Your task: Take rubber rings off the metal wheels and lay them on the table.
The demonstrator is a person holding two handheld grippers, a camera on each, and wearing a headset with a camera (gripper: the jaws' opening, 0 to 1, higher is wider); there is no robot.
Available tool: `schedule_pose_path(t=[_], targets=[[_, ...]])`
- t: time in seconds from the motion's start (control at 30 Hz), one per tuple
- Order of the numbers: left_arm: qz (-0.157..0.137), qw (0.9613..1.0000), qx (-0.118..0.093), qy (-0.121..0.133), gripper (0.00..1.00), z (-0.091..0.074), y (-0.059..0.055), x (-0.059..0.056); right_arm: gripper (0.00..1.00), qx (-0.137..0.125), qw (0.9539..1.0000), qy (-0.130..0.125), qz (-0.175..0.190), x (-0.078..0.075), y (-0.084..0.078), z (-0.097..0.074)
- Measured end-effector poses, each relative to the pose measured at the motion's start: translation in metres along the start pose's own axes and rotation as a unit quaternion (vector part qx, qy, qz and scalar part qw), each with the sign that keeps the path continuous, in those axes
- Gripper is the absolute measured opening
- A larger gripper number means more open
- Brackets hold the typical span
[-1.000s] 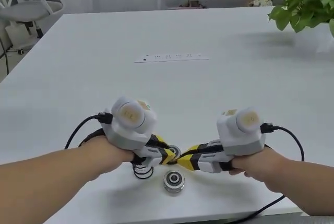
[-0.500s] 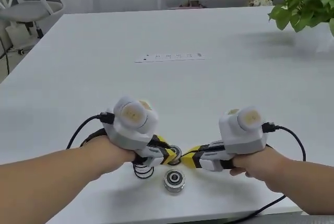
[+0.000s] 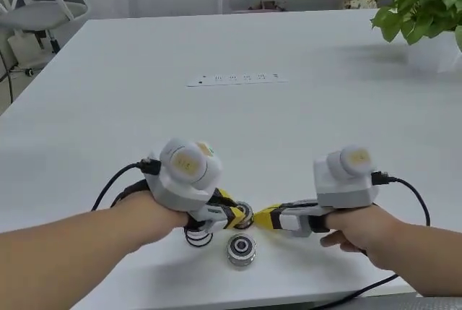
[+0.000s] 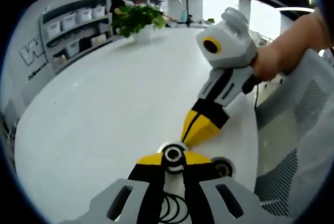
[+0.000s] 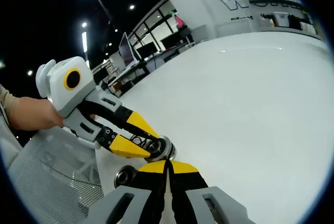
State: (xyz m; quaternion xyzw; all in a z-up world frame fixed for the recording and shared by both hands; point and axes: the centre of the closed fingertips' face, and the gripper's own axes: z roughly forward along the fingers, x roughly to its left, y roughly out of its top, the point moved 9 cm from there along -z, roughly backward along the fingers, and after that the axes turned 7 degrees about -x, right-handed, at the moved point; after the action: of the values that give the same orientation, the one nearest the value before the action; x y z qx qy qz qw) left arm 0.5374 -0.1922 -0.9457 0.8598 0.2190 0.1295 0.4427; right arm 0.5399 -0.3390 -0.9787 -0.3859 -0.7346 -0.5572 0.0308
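Wheel (image 4: 173, 156) gripped near the front edge of a wide, smooth white surface (image 3: 289, 122). Left hand-held gripper (image 3: 239, 216) clenched on this small, shiny metal disc, likely to steady it for stripping. Right hand-held gripper (image 5: 167, 167) pinched closed, tips just beside the wheel; anything between them too small to tell. Second wheel (image 3: 240, 247) flat on the surface. Thin black rubber rings (image 3: 196, 236) laid just beside it.

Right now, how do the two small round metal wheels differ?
One small round metal wheel is clamped in the left gripper; the other metal wheel lies loose on the white table. The clamped wheel sits beside the right gripper's shut tips; the loose wheel is nearer the person. Both look silvery.
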Motion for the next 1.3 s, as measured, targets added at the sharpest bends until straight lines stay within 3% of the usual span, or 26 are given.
schedule_pose_path(t=[0.27,0.37,0.43,1.3], targets=[[0.005,1.0,0.001,0.002,0.13,0.0006,0.0001,-0.0002,0.0,-0.011,0.9996,0.002,0.024,-0.001,0.0008,-0.0014],[0.006,1.0,0.001,0.001,0.13,0.0007,0.0002,-0.0002,0.0,-0.04,0.9976,0.008,0.056,-0.0003,0.0072,-0.0029],[0.007,1.0,0.002,0.001,0.13,0.0008,0.0002,-0.0003,0.0,-0.03,0.9988,0.005,0.039,0.0,0.0053,-0.0028],[0.0,0.9999,0.005,0.013,0.12,0.0013,0.0001,-0.0019,0.0,-0.04,0.9974,0.023,0.054,0.0079,0.0075,0.0003]])
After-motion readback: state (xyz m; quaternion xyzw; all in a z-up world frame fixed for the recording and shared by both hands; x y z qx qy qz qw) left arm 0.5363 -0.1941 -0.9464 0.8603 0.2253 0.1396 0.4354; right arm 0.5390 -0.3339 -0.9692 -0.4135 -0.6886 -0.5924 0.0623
